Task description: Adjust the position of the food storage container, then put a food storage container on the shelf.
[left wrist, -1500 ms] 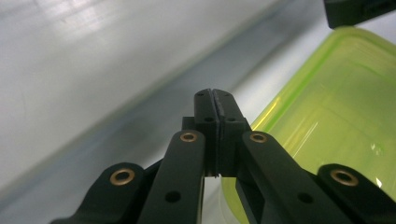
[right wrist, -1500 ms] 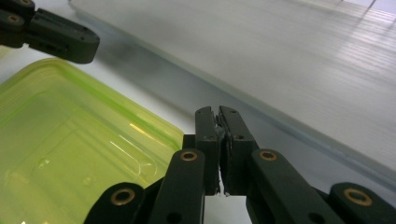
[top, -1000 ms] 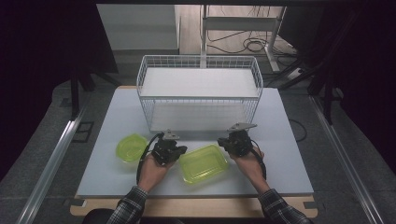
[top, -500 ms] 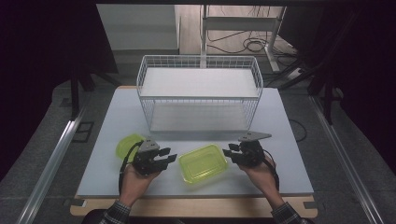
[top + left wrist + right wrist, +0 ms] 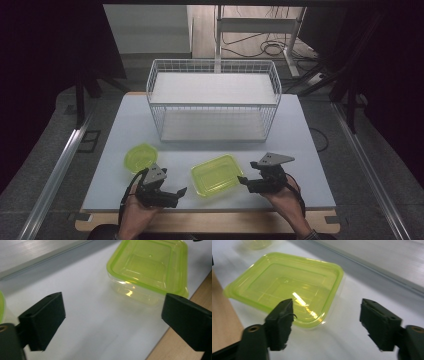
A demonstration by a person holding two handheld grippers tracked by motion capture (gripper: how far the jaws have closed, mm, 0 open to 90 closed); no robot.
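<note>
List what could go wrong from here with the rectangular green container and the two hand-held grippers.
1. The rectangular green container lies near the table's front edge; a nudge toward the person might slide it off.
2. The left hand-held gripper and right hand-held gripper, whose jaws have just been opening with nothing between them, flank it closely; a careless sweep could knock it.
3. The round green container sits close behind the left one, easily bumped.

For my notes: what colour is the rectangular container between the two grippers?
Translucent yellow-green rectangular container, clearest in the right gripper view.
</note>
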